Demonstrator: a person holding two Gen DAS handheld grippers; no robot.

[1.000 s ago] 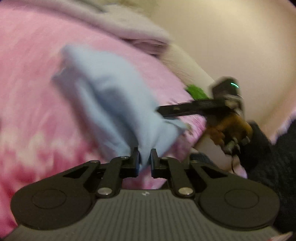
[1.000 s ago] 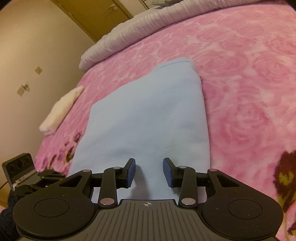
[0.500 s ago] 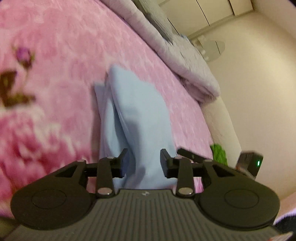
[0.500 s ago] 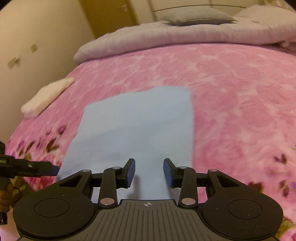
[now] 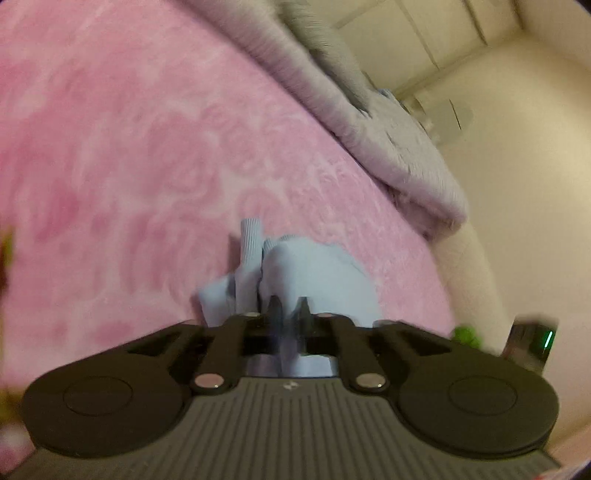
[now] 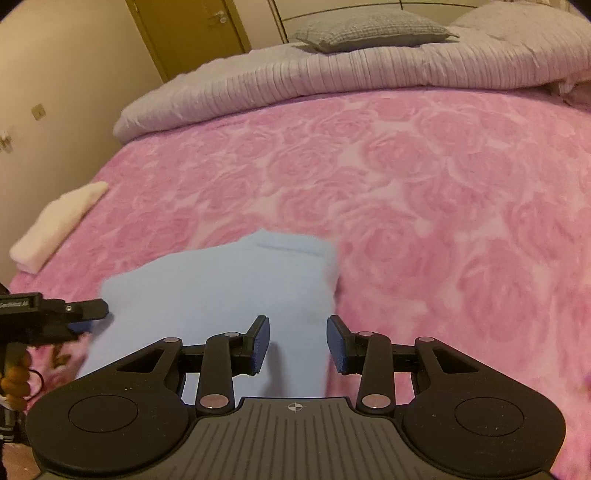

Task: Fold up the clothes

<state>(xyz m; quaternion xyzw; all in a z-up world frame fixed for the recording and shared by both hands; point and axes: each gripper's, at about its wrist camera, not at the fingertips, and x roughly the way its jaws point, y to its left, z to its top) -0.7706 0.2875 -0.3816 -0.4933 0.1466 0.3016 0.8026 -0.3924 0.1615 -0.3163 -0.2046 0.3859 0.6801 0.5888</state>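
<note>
A light blue garment lies on the pink bed, its near part under my right gripper. That gripper is open; the cloth runs beneath its spread fingers without being pinched. In the left wrist view the garment is bunched into folds with a ribbed cuff sticking up. My left gripper has its jaws closing, nearly together, with a fold of blue cloth between them. From the right wrist view, the left gripper sits at the garment's left edge.
A pink rose-patterned blanket covers the bed. A grey quilt and a grey pillow lie at the far end. A folded pale cloth rests near the left edge. Walls and a door stand behind.
The left jaws spread wide over the garment, then came together on a fold. Both grippers shifted along the bed, and the garment now looks shorter and more bunched.
</note>
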